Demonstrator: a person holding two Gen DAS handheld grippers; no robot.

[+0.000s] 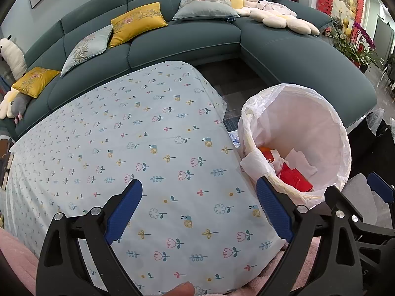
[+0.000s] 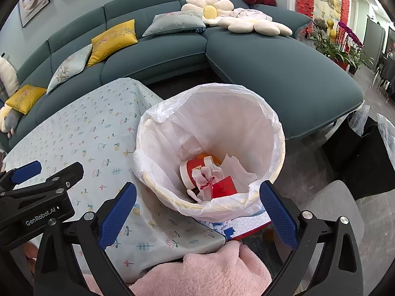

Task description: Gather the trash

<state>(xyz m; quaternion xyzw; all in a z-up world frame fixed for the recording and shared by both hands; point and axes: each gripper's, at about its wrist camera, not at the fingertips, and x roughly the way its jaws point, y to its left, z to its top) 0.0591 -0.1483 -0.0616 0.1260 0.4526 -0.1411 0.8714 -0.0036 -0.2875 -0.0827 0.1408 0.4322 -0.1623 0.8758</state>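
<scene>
In front of a teal sectional sofa (image 2: 246, 56) w/ cushions, a table under a flower-print cloth (image 1: 148, 148) fills the left view, and the white-lined trash bin (image 2: 271, 128) stands just off its edge at 3 o'clock. Both tools tilt downward: left gripper (image 1: 198, 209) spread wide over bare cloth, holding nothing; right gripper (image 2: 197, 214) at full spread above the bin's near rim, also empty. Trash (image 2: 209, 180) (red box, round tub, crumpled paper) lies in the bin bottom, partly buried; pink sleeve (image 2: 205, 271) cut off at 6 o'clock.
</scene>
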